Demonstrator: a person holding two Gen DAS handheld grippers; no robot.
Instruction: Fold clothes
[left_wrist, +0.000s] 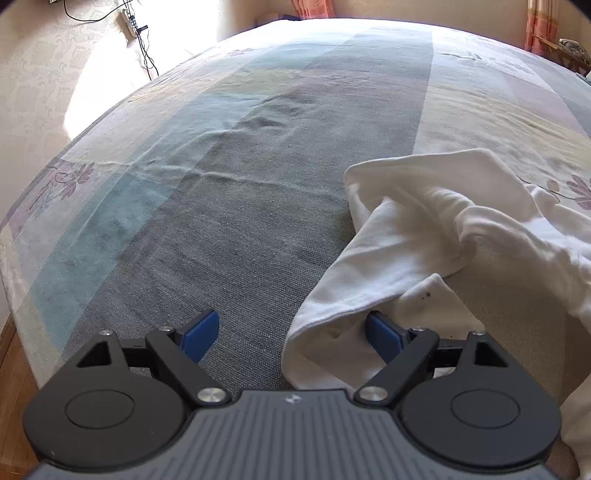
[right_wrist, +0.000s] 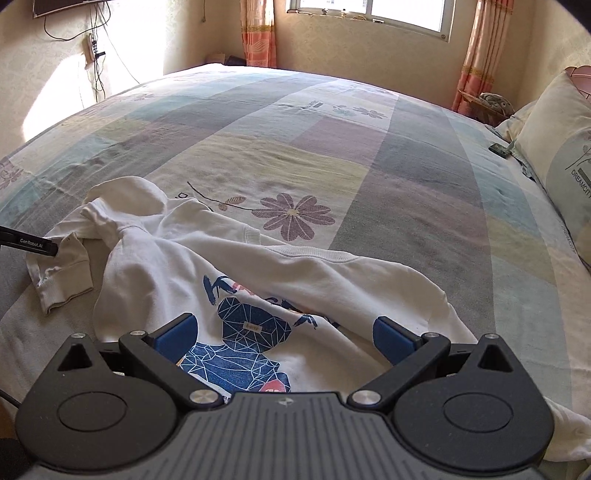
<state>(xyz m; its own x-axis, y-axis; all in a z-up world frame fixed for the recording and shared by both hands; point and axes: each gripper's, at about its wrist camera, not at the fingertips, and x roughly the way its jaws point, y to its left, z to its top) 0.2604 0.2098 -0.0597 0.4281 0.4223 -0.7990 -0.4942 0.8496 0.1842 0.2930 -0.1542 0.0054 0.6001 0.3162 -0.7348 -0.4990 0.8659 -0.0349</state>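
A white sweatshirt (right_wrist: 280, 266) with a blue geometric print (right_wrist: 243, 332) lies crumpled on the bed near the front edge. Its sleeve (left_wrist: 388, 258) runs twisted toward the left, ending in a ribbed cuff (right_wrist: 62, 280). My left gripper (left_wrist: 291, 338) is open, its blue pads wide apart; the sleeve's end lies between them against the right pad (left_wrist: 382, 338), not pinched. The left gripper's tip (right_wrist: 29, 243) shows in the right wrist view beside the cuff. My right gripper (right_wrist: 282, 338) is open above the printed chest, pads apart, holding nothing.
The bed sheet (right_wrist: 332, 147) is patchwork in grey, teal, yellow and lilac with flower prints. A pillow (right_wrist: 557, 155) lies at the right, a small dark object (right_wrist: 498, 148) beside it. Wood floor (left_wrist: 14, 387) shows past the bed's left edge. Cables and a power strip (left_wrist: 129, 22) hang on the wall.
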